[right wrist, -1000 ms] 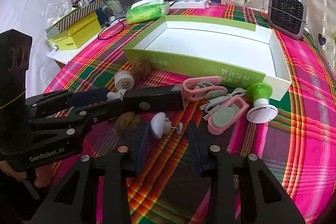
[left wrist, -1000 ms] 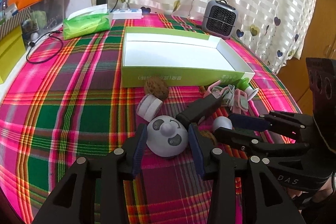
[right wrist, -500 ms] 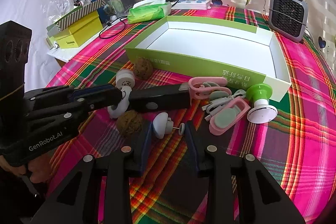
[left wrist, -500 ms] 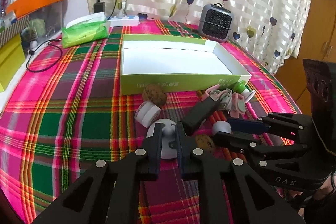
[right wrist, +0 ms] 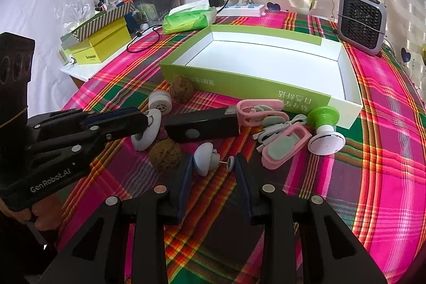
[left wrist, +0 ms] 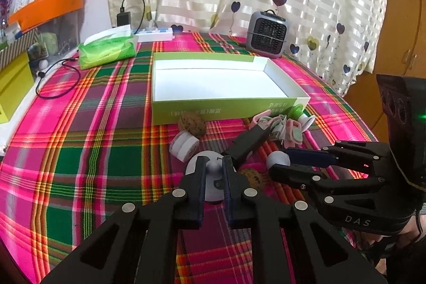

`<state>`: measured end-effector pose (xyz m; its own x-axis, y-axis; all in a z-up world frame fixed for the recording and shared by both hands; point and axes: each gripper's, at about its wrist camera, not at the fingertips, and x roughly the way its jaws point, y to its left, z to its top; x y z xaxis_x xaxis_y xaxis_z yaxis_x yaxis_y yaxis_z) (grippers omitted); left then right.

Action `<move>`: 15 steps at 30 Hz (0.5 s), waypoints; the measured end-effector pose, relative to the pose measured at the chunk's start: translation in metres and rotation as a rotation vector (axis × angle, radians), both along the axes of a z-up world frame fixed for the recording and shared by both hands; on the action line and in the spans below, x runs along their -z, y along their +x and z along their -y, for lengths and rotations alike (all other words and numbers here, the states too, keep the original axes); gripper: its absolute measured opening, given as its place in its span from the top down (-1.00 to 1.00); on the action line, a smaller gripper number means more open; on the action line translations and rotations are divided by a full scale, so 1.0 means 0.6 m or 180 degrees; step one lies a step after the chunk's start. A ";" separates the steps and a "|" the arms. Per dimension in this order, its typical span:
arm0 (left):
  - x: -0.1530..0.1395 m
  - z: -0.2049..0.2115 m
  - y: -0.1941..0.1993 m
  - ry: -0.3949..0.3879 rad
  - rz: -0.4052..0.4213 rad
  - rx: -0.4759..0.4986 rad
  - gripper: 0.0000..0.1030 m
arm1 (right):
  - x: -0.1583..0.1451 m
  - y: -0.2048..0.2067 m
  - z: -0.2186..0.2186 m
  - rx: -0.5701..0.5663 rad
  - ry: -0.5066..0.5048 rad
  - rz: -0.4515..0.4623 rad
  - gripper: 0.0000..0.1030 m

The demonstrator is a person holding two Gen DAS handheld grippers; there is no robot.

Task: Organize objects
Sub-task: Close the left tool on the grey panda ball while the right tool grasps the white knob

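My left gripper (left wrist: 214, 169) is shut on the knob of a grey round disc (left wrist: 213, 188), seen in the left wrist view just in front of the camera. In the right wrist view the same disc (right wrist: 149, 133) stands tilted on edge at the left gripper's tips. My right gripper (right wrist: 211, 164) is shut end to end on a small grey mushroom-shaped knob (right wrist: 203, 159) with a pin, low over the cloth. The empty green box (left wrist: 226, 111) lies behind the pile. Walnuts (right wrist: 165, 155) (right wrist: 181, 89), a white cap (right wrist: 159, 103), a black bar (right wrist: 202, 125), pink clips with cables (right wrist: 282, 148) and a green-and-white suction cup (right wrist: 324, 129) lie between.
A grey mini heater (left wrist: 267, 36) stands behind the box's far right corner. A green tissue pack (left wrist: 106, 49), a power strip and a black cable (left wrist: 58, 81) lie at the back left. Yellow boxes (right wrist: 101, 44) sit beyond the table's left edge. The plaid cloth covers the table.
The left jaws have closed from wide open around the grey disc onto its knob, and the disc now stands tilted up. The right gripper and its small knob have not moved.
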<state>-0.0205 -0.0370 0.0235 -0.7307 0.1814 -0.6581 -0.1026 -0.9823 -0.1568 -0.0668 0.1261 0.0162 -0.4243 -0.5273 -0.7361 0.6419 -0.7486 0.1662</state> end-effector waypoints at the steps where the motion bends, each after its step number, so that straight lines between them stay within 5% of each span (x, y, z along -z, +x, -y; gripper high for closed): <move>1: -0.002 0.001 0.002 0.0004 -0.0010 0.0000 0.80 | -0.001 0.001 0.000 0.0001 -0.0012 -0.0009 0.36; 15: -0.023 -0.018 0.007 -0.0044 -0.0099 0.0034 0.80 | -0.034 0.019 -0.011 0.0038 -0.0091 -0.0243 0.36</move>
<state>-0.0161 -0.0265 0.0373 -0.7489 0.1804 -0.6377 -0.1178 -0.9831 -0.1398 -0.0555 0.1326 0.0363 -0.4850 -0.5423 -0.6861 0.6445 -0.7519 0.1388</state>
